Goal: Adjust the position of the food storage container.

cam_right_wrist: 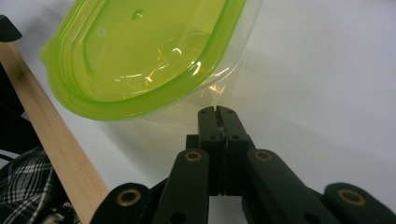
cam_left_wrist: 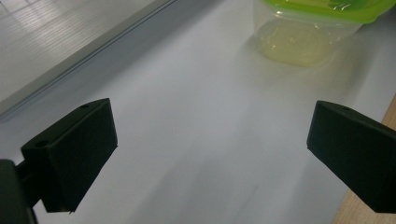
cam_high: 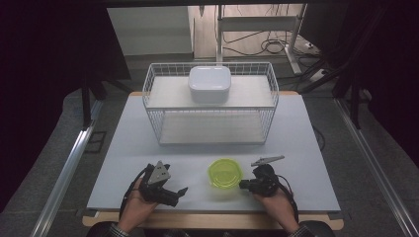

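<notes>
Two claws sit at the near edge of your counter [cam_high: 296,148], one on each side of the tub [cam_high: 225,173] with the green lid [cam_right_wrist: 140,51]. Your right claw [cam_right_wrist: 217,111] has its jaws pressed together, empty, tips just beside the tub's clear wall. Your left claw [cam_left_wrist: 210,140] stands wide apart with nothing between, the tub farther off to its right. A wire basket [cam_high: 210,106] holding a white box [cam_high: 209,83] stands at the far side.

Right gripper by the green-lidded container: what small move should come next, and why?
Probably open the jaws. The right gripper is shut, empty, its tips just short of the clear wall of the container, under the green lid. It can't grasp anything closed. The left gripper is open, some way off, so it is not steadying the container.
</notes>
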